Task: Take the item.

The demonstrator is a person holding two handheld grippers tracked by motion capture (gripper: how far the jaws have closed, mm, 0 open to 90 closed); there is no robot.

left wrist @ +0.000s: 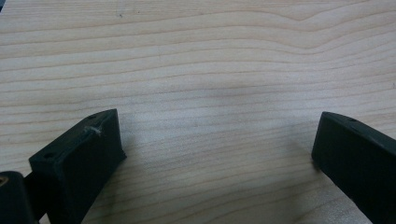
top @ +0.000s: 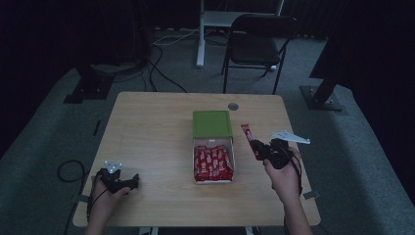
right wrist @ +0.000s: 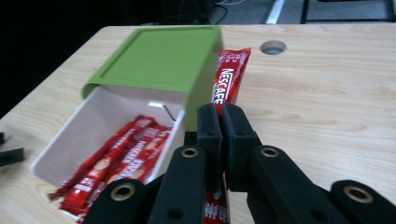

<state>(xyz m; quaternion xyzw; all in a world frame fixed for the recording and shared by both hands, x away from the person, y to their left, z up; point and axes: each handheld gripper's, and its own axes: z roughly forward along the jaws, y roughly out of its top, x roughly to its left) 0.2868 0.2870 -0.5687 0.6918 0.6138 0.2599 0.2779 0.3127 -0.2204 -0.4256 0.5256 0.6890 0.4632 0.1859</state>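
Room: dim, dark curtains, a folding chair (top: 259, 36) behind our wooden table (top: 151, 127).
Box: green lid (top: 212, 123) slid back, white drawer (top: 213, 181) pulled out and stocked with red coffee sticks (top: 212, 162).
Right gripper (top: 258, 147): jaws pressed together on one coffee stick (right wrist: 229, 79), held beside the box, off its right edge.
Left gripper (left wrist: 215, 144): jaws wide apart, nothing between them, low over bare table.
Risk: we judge the thin stick could pivot or slip in the narrow pinch.
Cause: its long free end might snag the lid or drawer wall if we carry it over the box.
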